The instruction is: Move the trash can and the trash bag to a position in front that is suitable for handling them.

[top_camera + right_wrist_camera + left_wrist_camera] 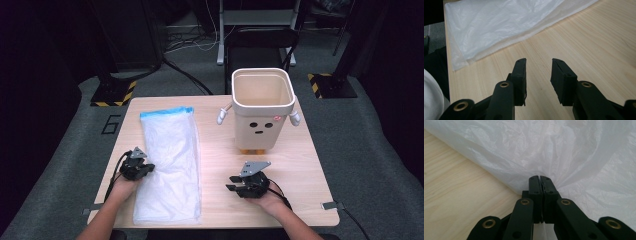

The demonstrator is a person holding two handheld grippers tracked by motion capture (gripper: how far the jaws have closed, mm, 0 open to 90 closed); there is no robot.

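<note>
A white plastic bag (169, 165) with a blue band along its far end lies flat on the left half of the wooden table (305, 175), running from the far part of the table down to the near edge; the left gripper (146, 168) sits at the bag's left edge, about midway along it, held in the person's left hand (125, 186); in the left gripper view its jaws are pressed together with a fold of the thin plastic (554, 155) pinched between them, the film gathering into creases that fan out from the tips, bare wood (454, 195) showing to the left; the right gripper (231, 184) rests low over the bare table to the right of the bag, apart from it, in the person's right hand (267, 200), and points toward the bag; in the right gripper view its jaws stand well apart with nothing between them but tabletop (586, 42), the bag's near corner (486, 30) lying beyond; a cream bin (261, 107) with a face drawn on its front and small arms at its sides stands upright at the far right of the table, well apart from both grippers.
</note>
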